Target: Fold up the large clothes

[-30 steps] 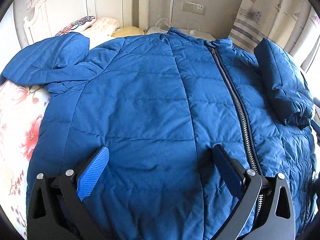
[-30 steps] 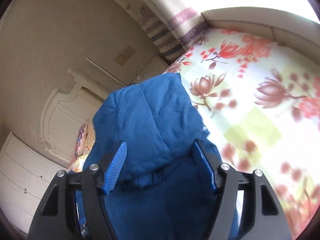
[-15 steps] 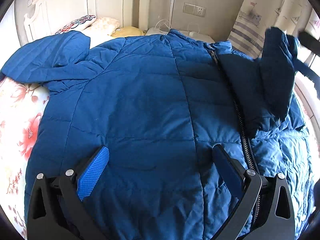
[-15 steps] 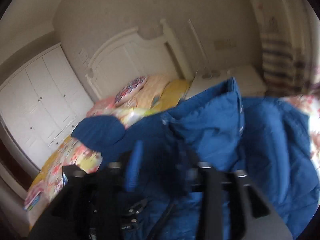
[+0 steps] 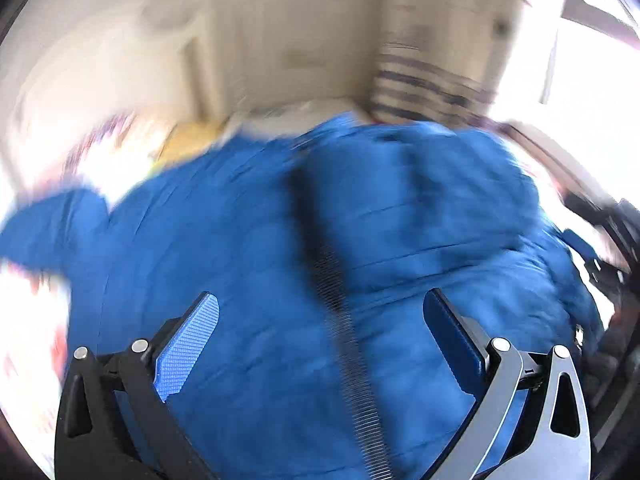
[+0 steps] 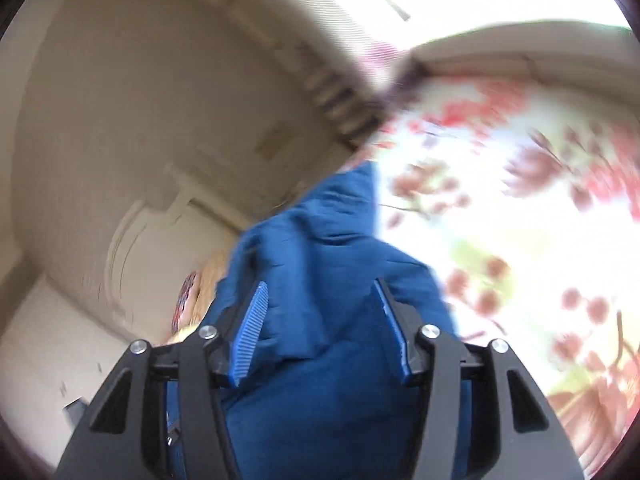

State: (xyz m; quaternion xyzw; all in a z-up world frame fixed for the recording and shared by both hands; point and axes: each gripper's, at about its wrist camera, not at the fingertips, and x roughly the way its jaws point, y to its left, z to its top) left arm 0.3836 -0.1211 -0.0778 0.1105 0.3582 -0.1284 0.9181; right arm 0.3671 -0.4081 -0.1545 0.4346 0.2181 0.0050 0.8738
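Through my left wrist view, my left gripper has its fingers spread wide over the blue puffer jacket, holding nothing. The jacket fills the middle and lower frame, its zipper running from the bottom edge up toward the collar at upper centre. Motion blur smears the sleeve at left and the striped curtain.

Through my right wrist view, my right gripper is spread too, jacket fabric bunched between the fingers; I can't tell whether they touch it. The floral bedsheet is blurred at right.
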